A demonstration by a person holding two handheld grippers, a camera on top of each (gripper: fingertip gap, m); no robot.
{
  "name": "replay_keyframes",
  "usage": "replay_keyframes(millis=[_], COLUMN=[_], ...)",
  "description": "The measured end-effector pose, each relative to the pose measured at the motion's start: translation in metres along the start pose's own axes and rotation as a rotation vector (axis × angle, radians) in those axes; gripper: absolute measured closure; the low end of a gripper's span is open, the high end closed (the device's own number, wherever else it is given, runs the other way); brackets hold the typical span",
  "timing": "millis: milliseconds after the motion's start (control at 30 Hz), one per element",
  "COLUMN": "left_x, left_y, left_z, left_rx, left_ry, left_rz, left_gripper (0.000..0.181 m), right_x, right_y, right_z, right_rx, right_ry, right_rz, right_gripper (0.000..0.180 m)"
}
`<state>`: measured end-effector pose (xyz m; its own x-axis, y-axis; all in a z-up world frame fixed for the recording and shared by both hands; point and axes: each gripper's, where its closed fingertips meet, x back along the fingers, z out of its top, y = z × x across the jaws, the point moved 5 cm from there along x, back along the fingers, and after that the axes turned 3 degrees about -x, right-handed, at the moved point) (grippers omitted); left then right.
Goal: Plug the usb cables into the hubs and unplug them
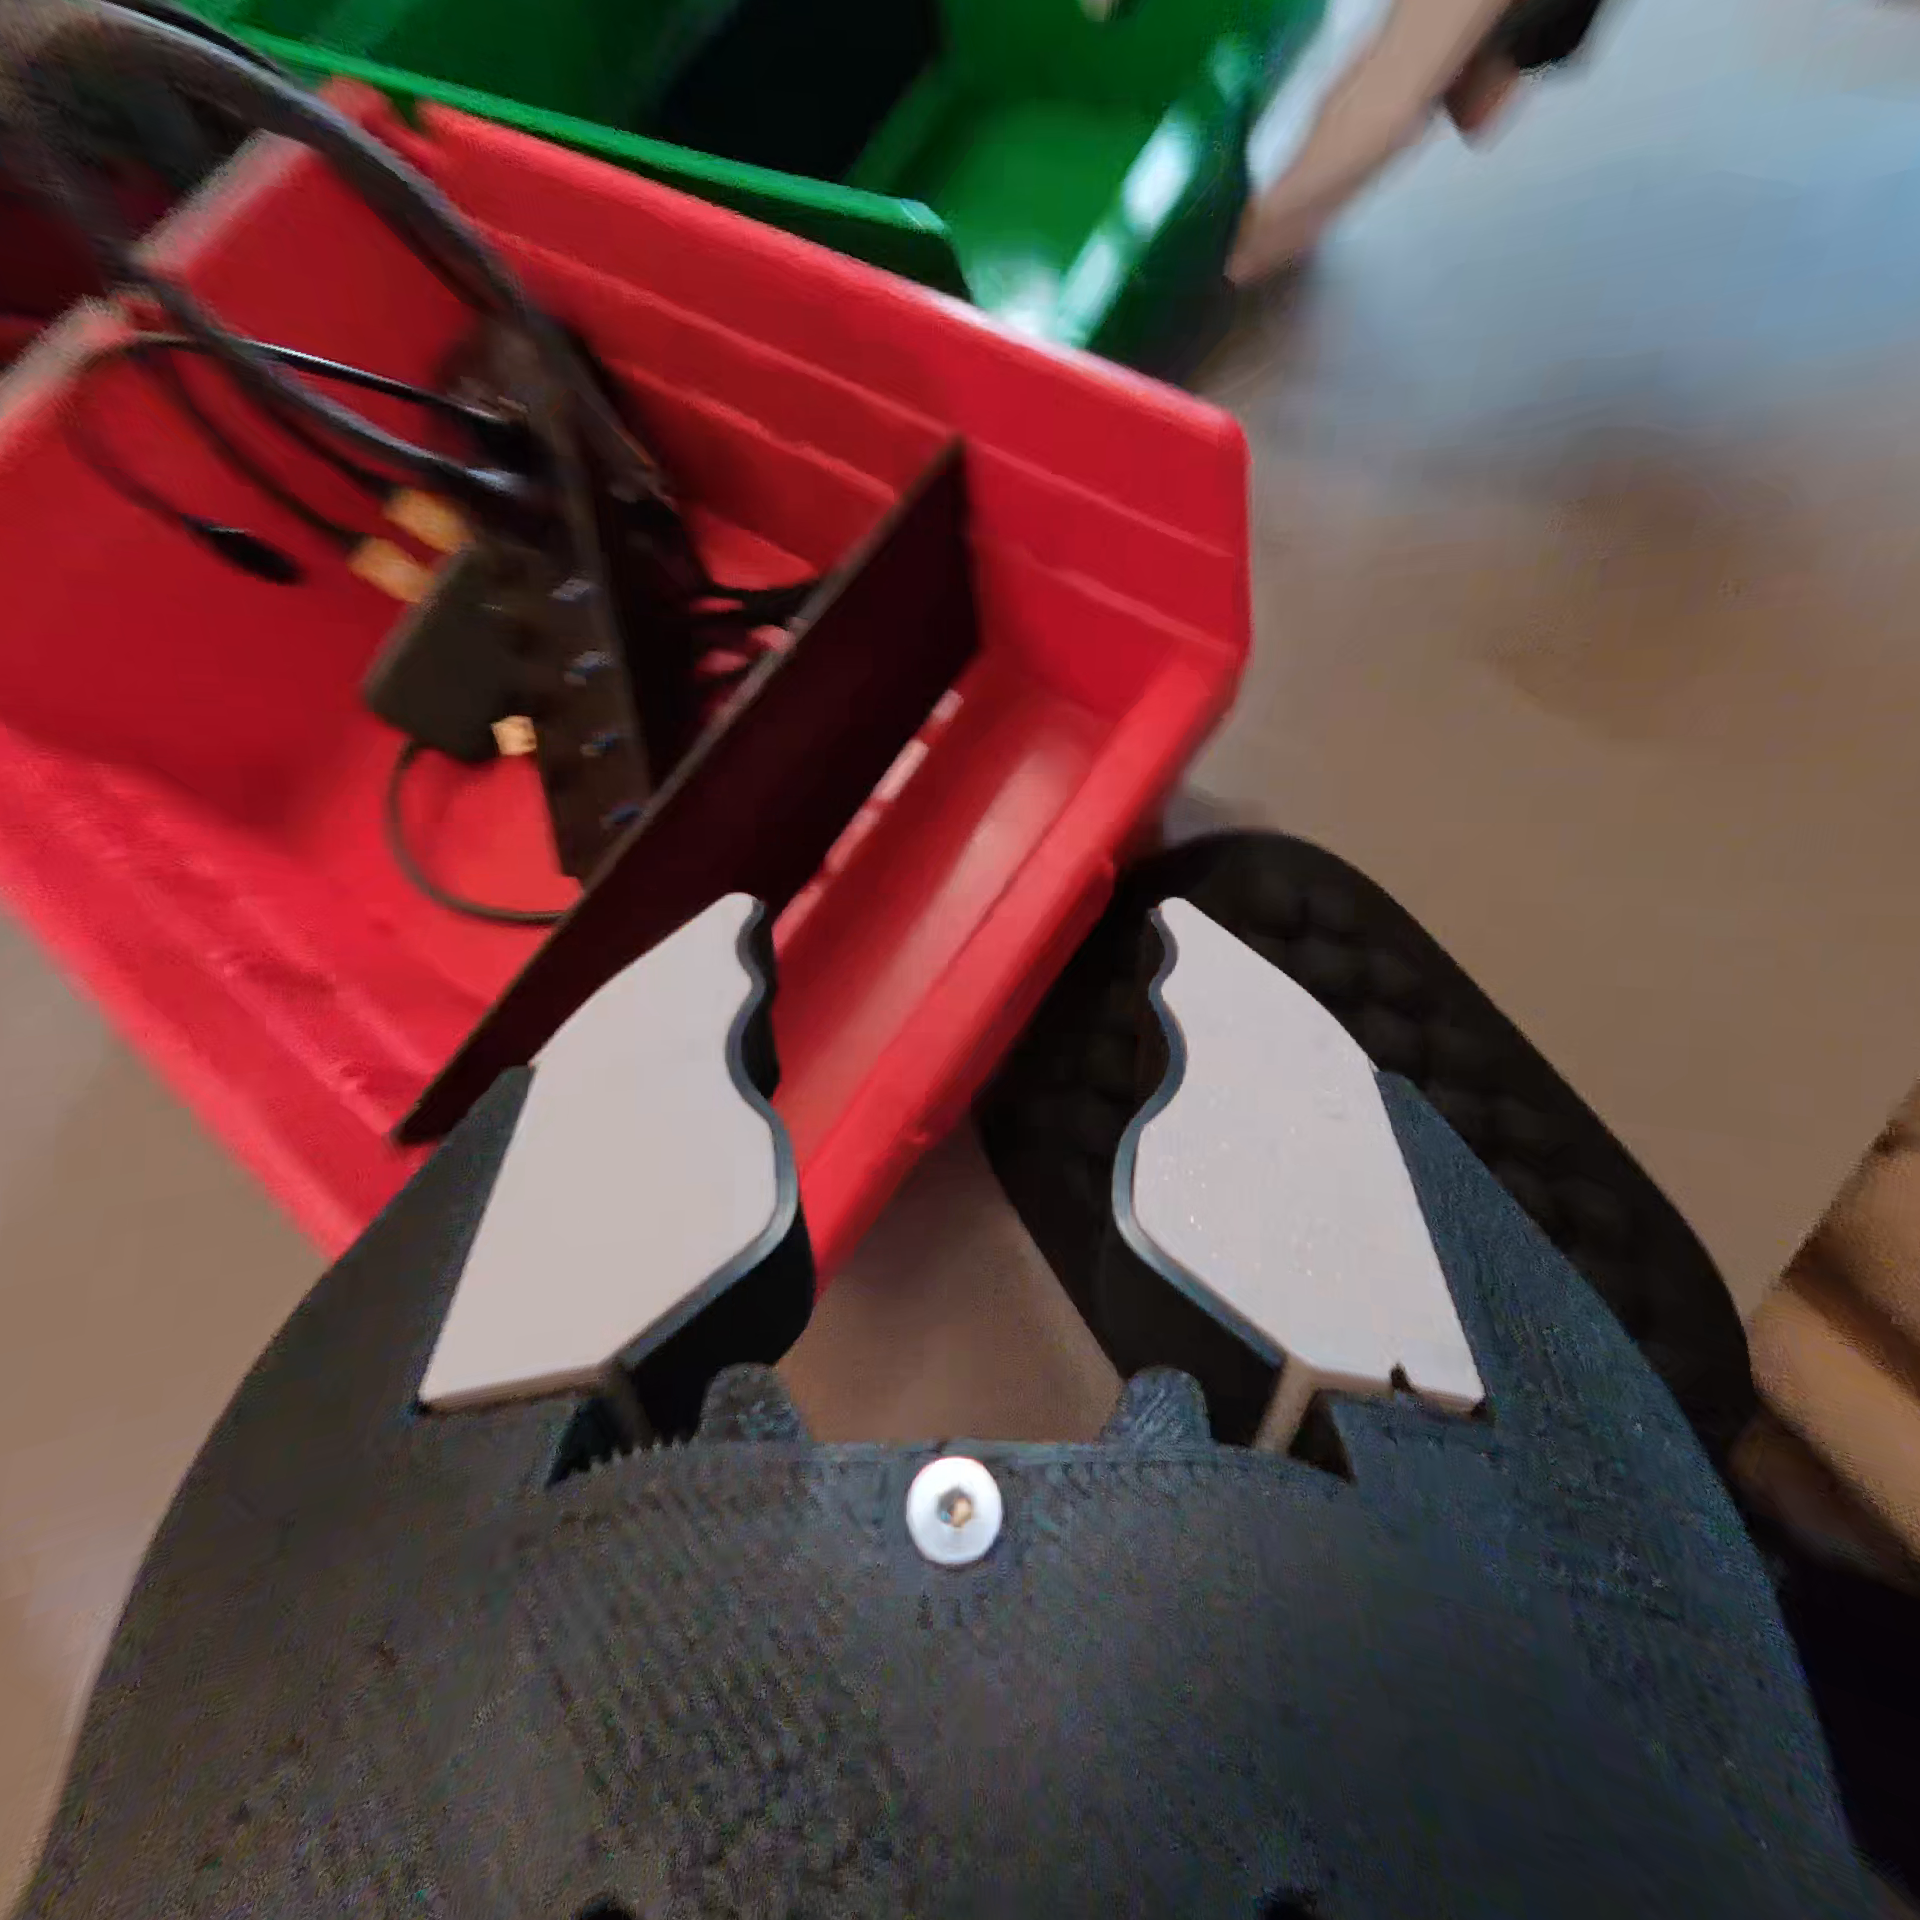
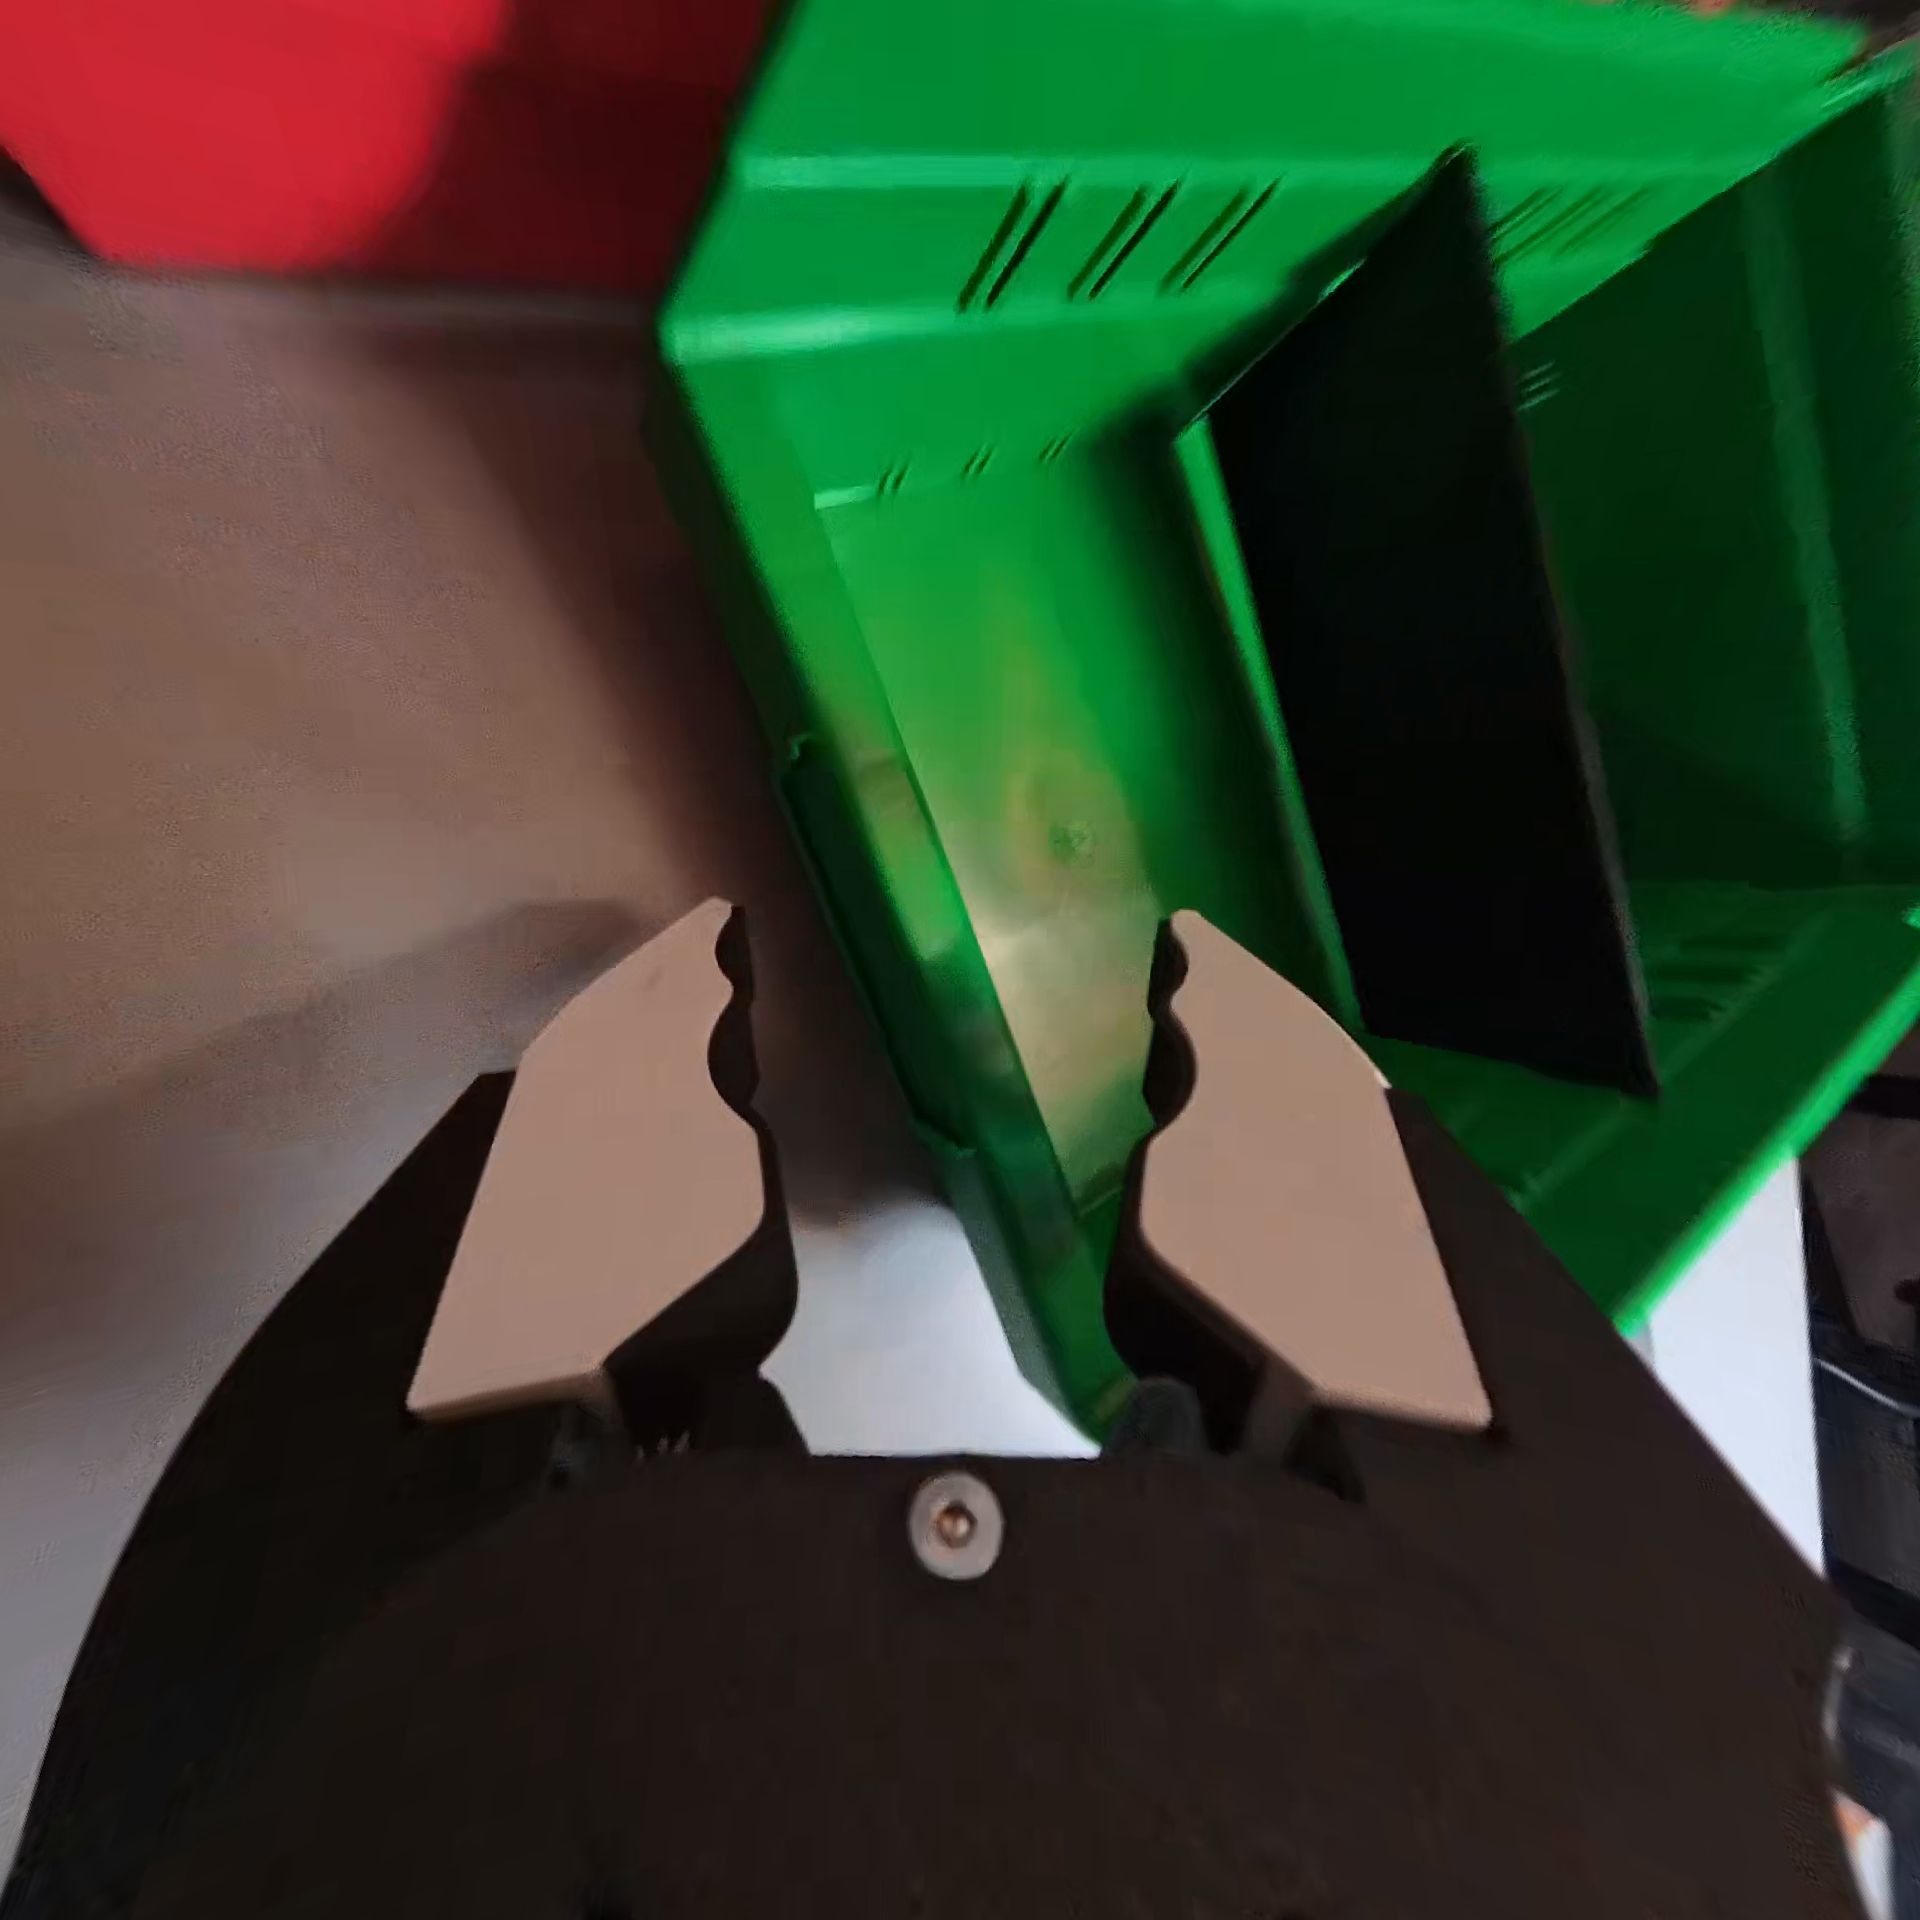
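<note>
Red plastic bin (image 1: 1091, 540), split by a black divider panel (image 1: 810, 727), holds the black USB hubs (image 1: 582, 665) with black cables (image 1: 343, 416) plugged in, in its larger compartment. My left gripper (image 1: 961, 935) hangs wide apart, empty, over the bin's near corner. My right gripper (image 2: 951, 940) gapes wide, empty, straddling the green plastic bin (image 2: 935, 416) wall.

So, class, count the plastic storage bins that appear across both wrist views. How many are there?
2. A red bin holding the black hubs and cables, and a green bin just beyond it with a black divider. More may lie outside the frames.
</note>
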<state>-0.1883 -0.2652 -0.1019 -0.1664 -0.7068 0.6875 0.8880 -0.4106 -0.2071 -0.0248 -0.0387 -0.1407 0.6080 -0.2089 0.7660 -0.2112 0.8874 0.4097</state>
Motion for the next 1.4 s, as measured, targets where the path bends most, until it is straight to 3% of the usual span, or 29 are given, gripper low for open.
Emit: replay_keyframes(millis=[67,167,267,433,633,800,1133,1400], left_x=[-0.018,-0.041,-0.053,-0.055,-0.047,-0.056,-0.097,-0.109], left_y=[0.001,0.002,0.005,0.005,0.002,-0.008,-0.056,-0.095], left_z=[-0.005,-0.019,-0.029,-0.029,-0.021,-0.017,0.003,0.002], left_rx=[-0.083,-0.184,-0.267,-0.233,-0.218,-0.216,-0.133,-0.093], left_ry=[-0.124,-0.311,-0.397,-0.404,-0.267,-0.293,-0.329,-0.341], left_rz=[-0.059,-0.160,-0.252,-0.336,-0.218,-0.114,0.034,0.070], left_gripper=[0.116,0.119,0.128,0.142,0.149,0.150,0.152,0.152], right_x=[-0.019,-0.031,-0.019,0.021,0.081,0.104,0.077,0.065], right_y=[0.002,-0.003,-0.008,-0.020,-0.020,0.003,0.064,0.083], right_z=[-0.006,-0.013,-0.024,-0.066,-0.135,-0.181,-0.226,-0.231], right_rx=[0.054,0.099,0.112,0.080,-0.025,-0.111,-0.162,-0.179], right_ry=[-0.122,-0.170,-0.178,-0.215,-0.219,-0.280,-0.381,-0.390], right_rz=[0.070,0.133,0.093,-0.041,-0.115,-0.169,-0.204,-0.222], right_gripper=[0.109,0.143,0.145,0.148,0.148,0.148,0.150,0.150])
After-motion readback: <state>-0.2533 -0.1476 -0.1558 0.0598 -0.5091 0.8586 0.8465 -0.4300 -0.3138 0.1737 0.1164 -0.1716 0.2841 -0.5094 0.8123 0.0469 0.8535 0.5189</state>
